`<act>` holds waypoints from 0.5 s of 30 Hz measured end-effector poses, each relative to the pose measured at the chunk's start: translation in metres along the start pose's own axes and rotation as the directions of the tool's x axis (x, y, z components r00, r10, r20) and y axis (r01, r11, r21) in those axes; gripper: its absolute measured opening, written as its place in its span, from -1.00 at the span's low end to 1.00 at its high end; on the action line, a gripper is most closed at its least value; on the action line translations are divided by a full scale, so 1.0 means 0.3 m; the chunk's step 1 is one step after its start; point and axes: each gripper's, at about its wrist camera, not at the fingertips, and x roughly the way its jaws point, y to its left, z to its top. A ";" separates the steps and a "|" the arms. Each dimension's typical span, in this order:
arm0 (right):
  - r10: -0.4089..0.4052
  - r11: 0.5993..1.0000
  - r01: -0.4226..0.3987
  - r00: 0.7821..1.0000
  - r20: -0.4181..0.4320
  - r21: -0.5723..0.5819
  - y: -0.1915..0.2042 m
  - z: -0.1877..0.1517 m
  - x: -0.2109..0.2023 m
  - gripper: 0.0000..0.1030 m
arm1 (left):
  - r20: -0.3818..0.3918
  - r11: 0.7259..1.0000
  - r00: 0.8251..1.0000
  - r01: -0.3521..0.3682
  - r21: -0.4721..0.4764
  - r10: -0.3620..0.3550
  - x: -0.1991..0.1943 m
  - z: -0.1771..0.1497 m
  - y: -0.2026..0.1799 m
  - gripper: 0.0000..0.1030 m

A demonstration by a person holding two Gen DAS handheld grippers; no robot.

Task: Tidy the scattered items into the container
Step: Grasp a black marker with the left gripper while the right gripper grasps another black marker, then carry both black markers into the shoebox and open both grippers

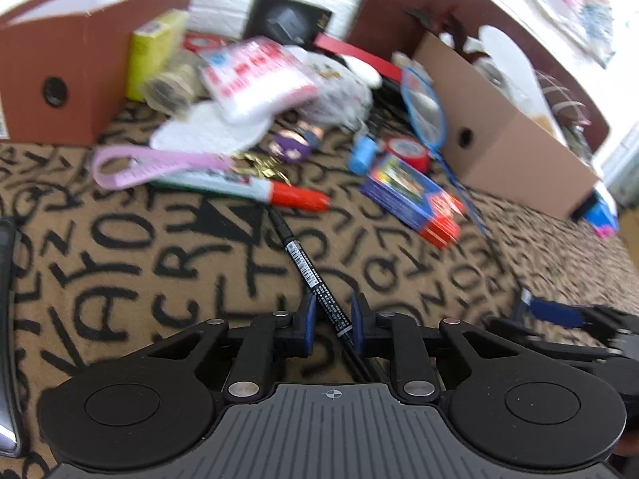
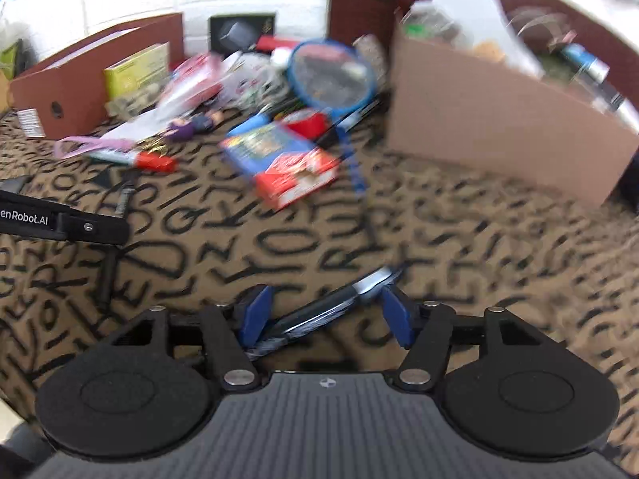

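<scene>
The left gripper [image 1: 332, 321] has its jaws drawn in narrow around a thin black pen [image 1: 309, 273]; whether the blue pads actually press it cannot be told. The pen runs diagonally away from the jaws across the letter-patterned cloth [image 1: 139, 279], its far tip near a red-capped marker [image 1: 255, 189]. The right gripper [image 2: 325, 311] stands about half open, with a blurred dark and silver item [image 2: 343, 299] lying slantwise between its pads, touching both; what the item is cannot be told. Beyond both tools, a scattered pile lies on the cloth: a blue and red box [image 1: 415, 197], a pink strap [image 1: 155, 163], a blue racket [image 2: 331, 74]. The cardboard box [image 2: 503, 127], already part filled, stands to the right of the pile. A brown file holder [image 1: 76, 64] stands at the left.
</scene>
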 end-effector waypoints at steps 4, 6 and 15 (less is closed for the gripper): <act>0.075 0.995 -0.074 0.997 0.021 -0.066 0.063 0.003 -0.002 -0.42 | -0.040 0.999 0.998 0.047 0.015 -0.046 -0.013 -0.020 -0.003 -0.81; 0.134 0.986 -0.131 0.991 0.015 -0.102 0.101 0.005 0.001 -0.62 | -0.059 0.997 0.996 0.071 0.040 -0.069 -0.018 -0.032 -0.014 -0.88; 0.127 0.983 -0.128 0.992 -0.015 -0.134 0.134 0.009 -0.026 -0.61 | -0.066 0.995 0.997 0.032 0.091 -0.026 -0.014 -0.053 -0.049 -0.51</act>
